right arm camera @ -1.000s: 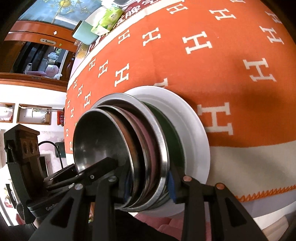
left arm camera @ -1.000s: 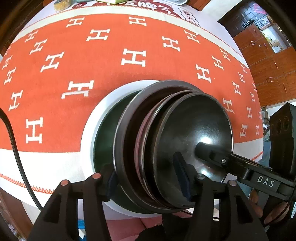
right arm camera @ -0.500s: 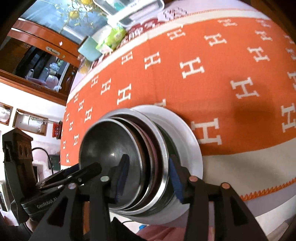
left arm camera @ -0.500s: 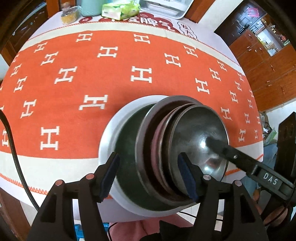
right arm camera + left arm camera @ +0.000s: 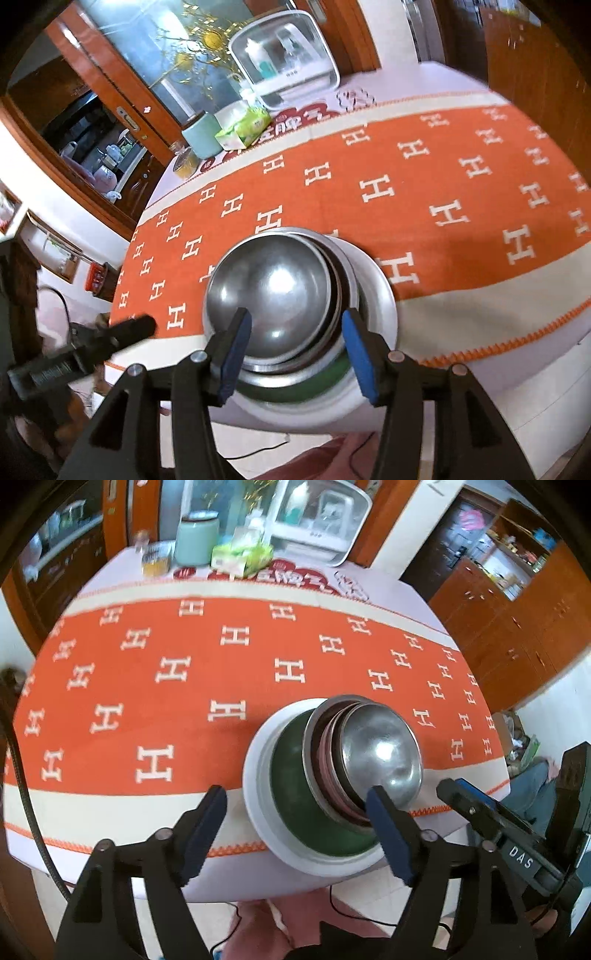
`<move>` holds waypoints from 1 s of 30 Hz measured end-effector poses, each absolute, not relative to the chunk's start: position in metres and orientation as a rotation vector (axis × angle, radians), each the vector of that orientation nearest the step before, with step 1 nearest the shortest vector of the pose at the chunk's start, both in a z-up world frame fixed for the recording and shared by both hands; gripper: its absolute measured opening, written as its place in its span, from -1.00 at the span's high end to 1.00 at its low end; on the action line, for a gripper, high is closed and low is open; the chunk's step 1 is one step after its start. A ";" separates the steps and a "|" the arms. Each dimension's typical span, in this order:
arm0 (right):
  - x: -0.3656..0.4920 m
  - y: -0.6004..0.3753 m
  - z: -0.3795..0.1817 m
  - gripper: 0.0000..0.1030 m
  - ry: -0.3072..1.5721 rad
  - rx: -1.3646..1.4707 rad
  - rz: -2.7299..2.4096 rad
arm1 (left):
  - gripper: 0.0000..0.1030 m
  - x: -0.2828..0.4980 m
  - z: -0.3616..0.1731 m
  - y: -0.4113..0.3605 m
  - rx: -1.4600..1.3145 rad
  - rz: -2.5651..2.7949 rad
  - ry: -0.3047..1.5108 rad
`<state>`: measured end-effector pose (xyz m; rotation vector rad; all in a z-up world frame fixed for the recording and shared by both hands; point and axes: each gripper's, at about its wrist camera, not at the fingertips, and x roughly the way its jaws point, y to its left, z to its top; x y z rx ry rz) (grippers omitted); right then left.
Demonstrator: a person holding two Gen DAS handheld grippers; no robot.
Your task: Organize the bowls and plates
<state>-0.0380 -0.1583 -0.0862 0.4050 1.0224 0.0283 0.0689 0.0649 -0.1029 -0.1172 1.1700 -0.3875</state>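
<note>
A stack of dishes stands near the front edge of the table with the orange H-patterned cloth [image 5: 184, 672]. A white plate [image 5: 255, 775] is at the bottom, then a green dish [image 5: 291, 786], steel and pink plates, and a steel bowl [image 5: 380, 753] on top. My left gripper [image 5: 293, 799] hovers above the stack's left side, its jaws opening, with no pad touching a dish. My right gripper [image 5: 295, 317] hangs over the steel bowl [image 5: 269, 288] and white plate [image 5: 384, 295], its jaws also opening and gripping nothing. Each gripper shows at the edge of the other's view.
At the table's far side stand a mint canister [image 5: 195, 539], a green tissue pack [image 5: 242, 555], a small jar [image 5: 157, 557] and a white lidded box [image 5: 317, 520]. Wooden cabinets [image 5: 524, 627] line the right. A black cable [image 5: 22, 794] hangs at the left.
Both grippers let go of the stack's rims, opened wider and rose back from it. The stack stayed in place on the table.
</note>
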 end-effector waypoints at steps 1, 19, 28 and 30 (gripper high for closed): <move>-0.046 -0.156 -0.082 -0.01 1.019 0.392 0.022 | -0.50 0.064 -0.096 0.067 -0.099 -0.388 1.156; -0.132 -0.162 0.017 -0.92 1.073 0.228 0.091 | -0.73 -0.021 -0.018 0.041 0.018 -0.240 1.043; -0.137 -0.162 0.024 -1.00 0.971 0.184 0.046 | -0.75 -0.047 -0.009 0.017 0.085 -0.114 0.969; -0.135 -0.160 0.022 -1.00 0.960 0.178 0.046 | -0.78 -0.049 -0.011 0.014 0.098 -0.096 0.955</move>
